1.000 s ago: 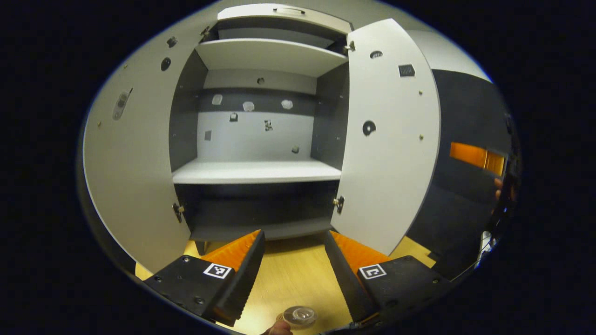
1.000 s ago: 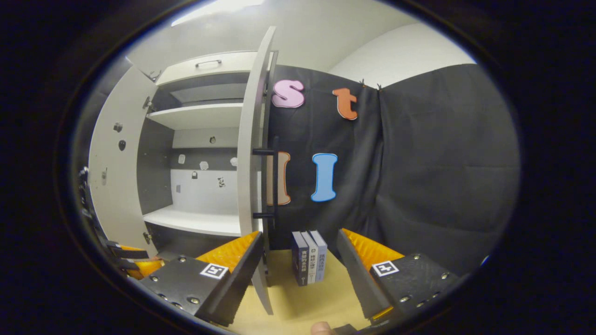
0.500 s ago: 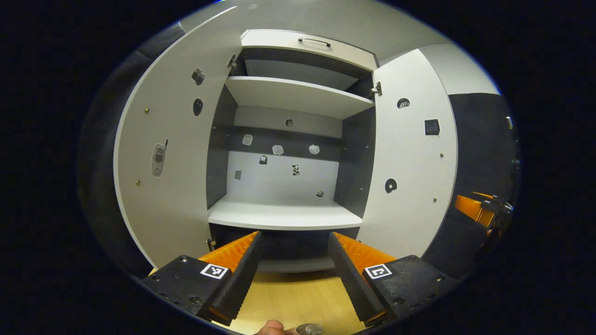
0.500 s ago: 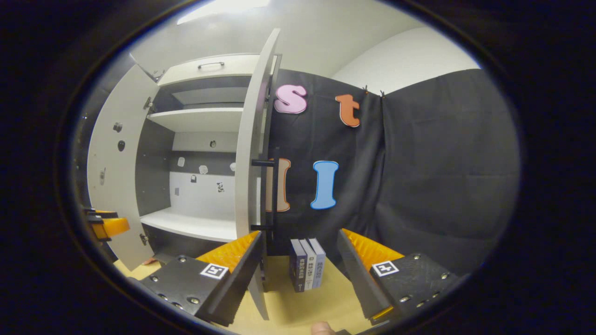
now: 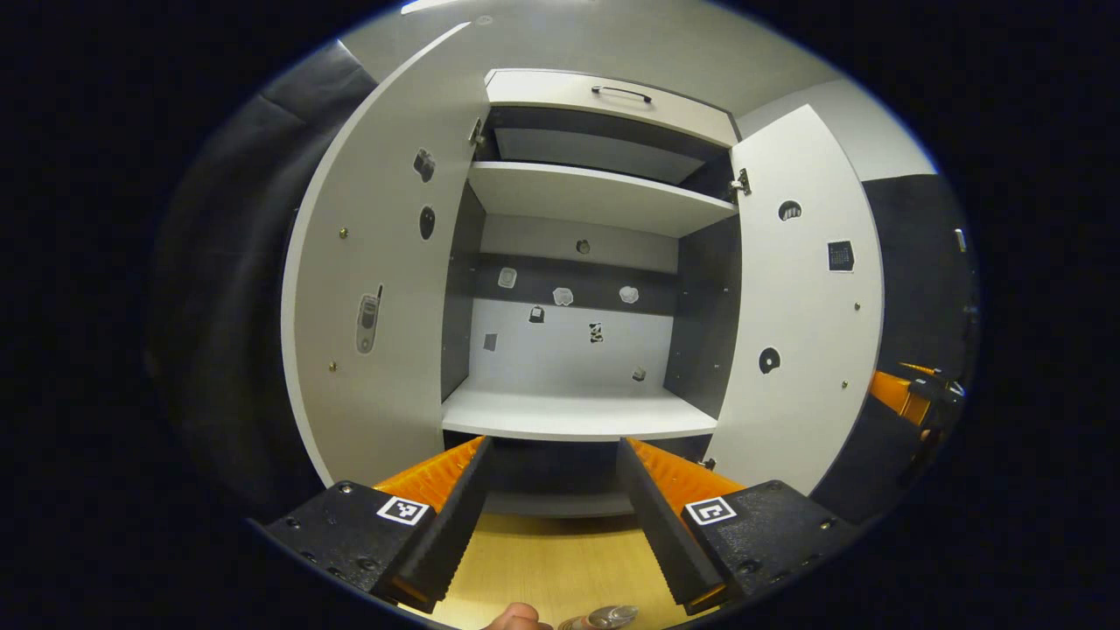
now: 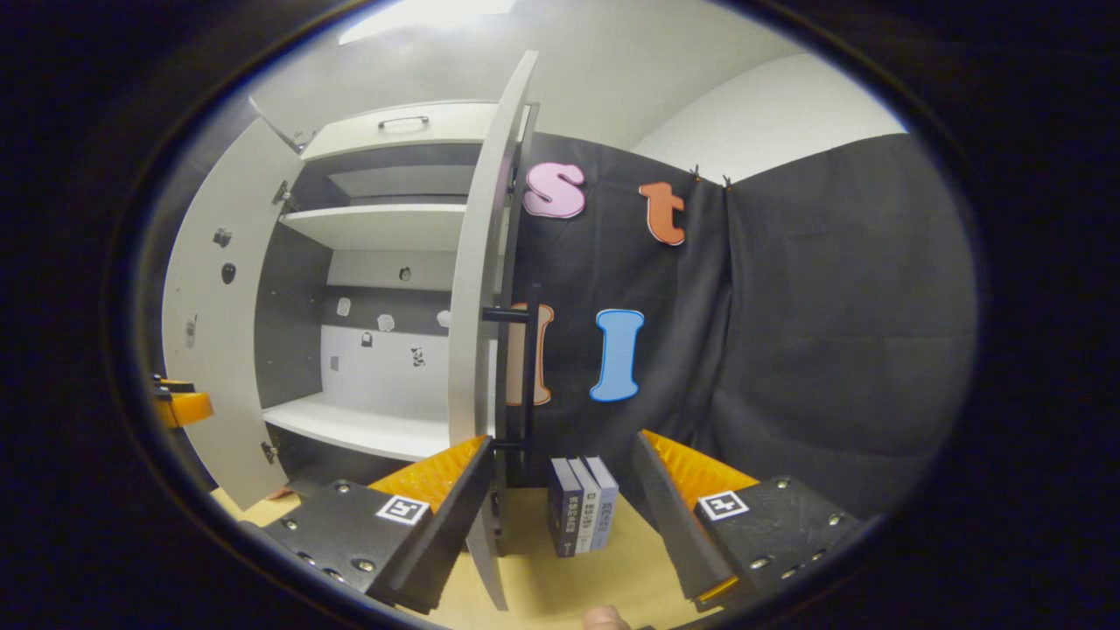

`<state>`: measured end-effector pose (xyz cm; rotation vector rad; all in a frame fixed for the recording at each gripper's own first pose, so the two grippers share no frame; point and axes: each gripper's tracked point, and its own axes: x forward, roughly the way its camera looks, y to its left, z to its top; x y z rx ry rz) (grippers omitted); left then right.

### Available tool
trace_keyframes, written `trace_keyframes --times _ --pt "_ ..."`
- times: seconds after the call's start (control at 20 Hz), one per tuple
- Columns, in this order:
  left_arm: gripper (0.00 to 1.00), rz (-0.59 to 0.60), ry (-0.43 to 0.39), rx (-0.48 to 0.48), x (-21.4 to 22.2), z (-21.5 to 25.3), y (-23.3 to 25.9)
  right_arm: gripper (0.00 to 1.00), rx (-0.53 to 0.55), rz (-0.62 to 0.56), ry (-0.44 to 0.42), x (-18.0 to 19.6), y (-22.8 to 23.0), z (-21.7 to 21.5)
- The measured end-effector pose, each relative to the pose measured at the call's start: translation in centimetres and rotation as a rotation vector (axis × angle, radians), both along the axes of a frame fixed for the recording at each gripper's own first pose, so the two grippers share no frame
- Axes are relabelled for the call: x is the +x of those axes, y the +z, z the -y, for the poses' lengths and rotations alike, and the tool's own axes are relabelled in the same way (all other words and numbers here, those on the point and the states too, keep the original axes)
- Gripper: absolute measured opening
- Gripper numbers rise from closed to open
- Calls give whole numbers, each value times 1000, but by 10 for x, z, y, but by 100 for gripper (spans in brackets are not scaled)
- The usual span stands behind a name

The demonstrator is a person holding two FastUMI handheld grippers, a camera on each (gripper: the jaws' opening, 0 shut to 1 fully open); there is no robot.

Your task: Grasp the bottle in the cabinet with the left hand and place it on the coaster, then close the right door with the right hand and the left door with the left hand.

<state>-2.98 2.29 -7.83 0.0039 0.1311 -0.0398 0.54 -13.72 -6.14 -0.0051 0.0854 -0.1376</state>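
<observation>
In the left gripper view the grey cabinet (image 5: 577, 411) stands with its shelves bare, its left door (image 5: 376, 289) and right door (image 5: 801, 315) both swung wide. My left gripper (image 5: 551, 525) is open over the wooden tabletop, well back from the cabinet. The clear top of the bottle (image 5: 605, 618) peeks in at the bottom edge, below the fingers. In the right gripper view my right gripper (image 6: 560, 516) is open, facing the right door (image 6: 477, 306) edge-on, with the door's black bar handle (image 6: 528, 376) just beyond the left finger. The left gripper (image 6: 179, 407) shows at far left.
Three upright books (image 6: 582, 503) stand on the wooden table (image 6: 560, 569) right of the door's edge, between my right fingers. Black cloth wall (image 6: 787, 332) closes the right side. A fingertip (image 5: 516, 618) shows beside the bottle. The right gripper (image 5: 910, 398) is past the right door.
The left gripper has drawn back and lifted away from the bottle, which slid to the view's bottom edge; the cabinet looks smaller. The right gripper has shifted slightly beside the right door's handle.
</observation>
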Motion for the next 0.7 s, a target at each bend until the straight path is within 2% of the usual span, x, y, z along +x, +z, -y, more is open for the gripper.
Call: trace_keyframes --times 0.25,0.35,0.7 --pt "91 -4 24 -23 0 -6 -1 99 11 -7 27 1 -1 -4" --pt "91 -4 36 -29 -2 -10 -1 96 11 -8 26 0 -2 -5" --pt "91 7 87 -32 -13 -34 2 96 25 -14 56 1 -1 -17"
